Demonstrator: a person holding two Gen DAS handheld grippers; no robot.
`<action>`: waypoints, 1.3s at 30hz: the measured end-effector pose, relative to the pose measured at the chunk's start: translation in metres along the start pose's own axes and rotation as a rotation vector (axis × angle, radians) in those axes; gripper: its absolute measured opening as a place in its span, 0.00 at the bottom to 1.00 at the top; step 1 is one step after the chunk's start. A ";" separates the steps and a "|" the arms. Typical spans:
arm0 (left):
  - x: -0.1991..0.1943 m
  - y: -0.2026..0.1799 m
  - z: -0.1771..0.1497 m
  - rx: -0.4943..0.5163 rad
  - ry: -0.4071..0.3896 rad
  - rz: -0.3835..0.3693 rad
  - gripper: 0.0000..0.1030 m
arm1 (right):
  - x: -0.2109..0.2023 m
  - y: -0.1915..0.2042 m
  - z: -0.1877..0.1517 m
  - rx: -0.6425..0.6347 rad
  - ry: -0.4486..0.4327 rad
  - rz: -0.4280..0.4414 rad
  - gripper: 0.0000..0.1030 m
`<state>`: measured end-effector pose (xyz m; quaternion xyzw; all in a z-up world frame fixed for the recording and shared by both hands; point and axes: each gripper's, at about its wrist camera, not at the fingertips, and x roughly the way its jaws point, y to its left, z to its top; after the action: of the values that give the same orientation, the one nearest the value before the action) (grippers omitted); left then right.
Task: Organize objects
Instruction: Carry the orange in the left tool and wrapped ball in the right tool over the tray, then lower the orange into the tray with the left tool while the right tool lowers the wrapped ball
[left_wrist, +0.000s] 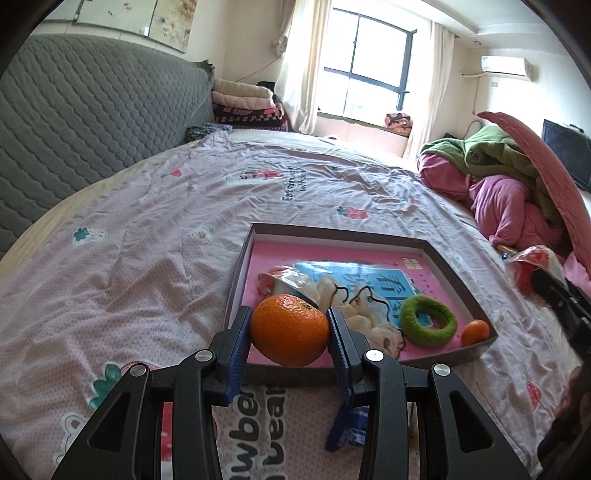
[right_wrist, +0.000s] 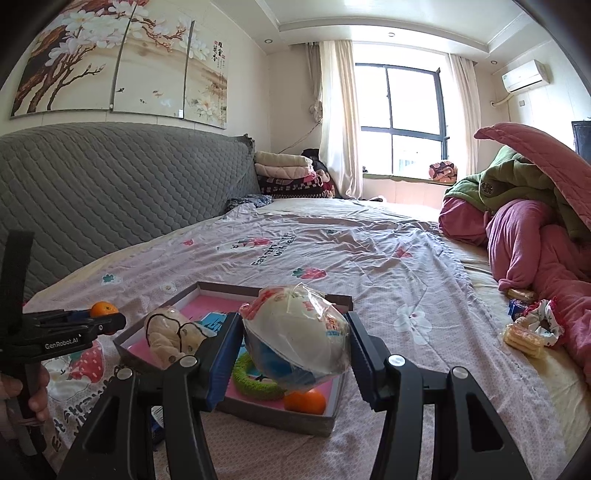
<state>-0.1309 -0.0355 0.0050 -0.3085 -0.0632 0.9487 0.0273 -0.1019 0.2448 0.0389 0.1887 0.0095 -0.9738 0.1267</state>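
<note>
Blue-padded jaws of the left hand-held gripper (left_wrist: 290, 334) are clamped on a mandarin orange (left_wrist: 289, 329), pads pressing its left and right flanks, so the fruit hangs clear of the bedsheet (left_wrist: 147, 240). It sits over the near left corner of the shallow cardboard box (left_wrist: 458, 271), just inside or right above the near wall; which of the two cannot be told from this view. The box's pink floor stretches away and to the right from there, its longer side running roughly left to right, so the free space for the fruit lies forward of the jaws.

Already in the box are a second small orange (left_wrist: 475, 331) in the near right corner, a green felt ring (left_wrist: 428, 320), a cream plush toy (left_wrist: 365, 317) and a blue printed sheet (left_wrist: 373, 280).

From the other side, the right hand-held gripper (right_wrist: 295, 354) grips a plastic-wrapped white bun (right_wrist: 297, 341), jaws about half spread on its sides, held above the box's near edge with the ring and the orange below it. Both loads hover at the box, the left over one corner and the right nearer the middle, so the two are close and could crowd each other on release. Wrapped biscuits (right_wrist: 522, 338) and a scrunchie (right_wrist: 543, 319) lie on the bed well to the right, nearer the right hand.
</note>
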 end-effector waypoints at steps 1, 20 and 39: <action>0.003 0.001 0.001 0.000 0.001 -0.001 0.40 | 0.000 -0.002 0.001 0.001 0.000 -0.001 0.54; 0.057 0.012 0.003 0.004 0.052 0.042 0.40 | 0.032 -0.005 0.001 -0.032 0.043 -0.033 0.54; 0.090 0.005 -0.008 0.032 0.120 0.010 0.40 | 0.062 0.050 -0.029 -0.159 0.161 0.130 0.54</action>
<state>-0.1988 -0.0312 -0.0543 -0.3649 -0.0445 0.9295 0.0312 -0.1346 0.1830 -0.0095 0.2560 0.0845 -0.9414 0.2030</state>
